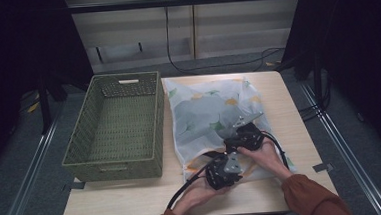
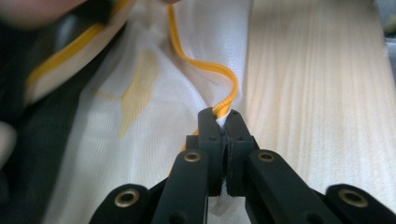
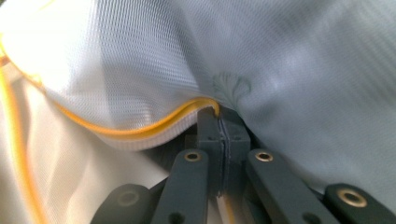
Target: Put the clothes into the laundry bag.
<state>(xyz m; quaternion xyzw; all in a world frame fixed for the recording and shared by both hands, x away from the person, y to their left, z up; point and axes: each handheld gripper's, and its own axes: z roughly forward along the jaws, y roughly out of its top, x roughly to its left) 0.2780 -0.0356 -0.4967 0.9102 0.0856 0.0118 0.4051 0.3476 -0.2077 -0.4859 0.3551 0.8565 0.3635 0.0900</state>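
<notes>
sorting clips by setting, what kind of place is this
Probably a lab or studio recording station, not a home: a small wooden table ringed by black curtains, cables trailing over the grey floor, and metal rails running alongside.

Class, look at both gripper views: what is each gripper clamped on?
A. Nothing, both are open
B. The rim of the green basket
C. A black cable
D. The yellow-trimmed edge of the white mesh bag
D: the left gripper and the right gripper each pinch the mesh bag at its yellow trim.
</notes>
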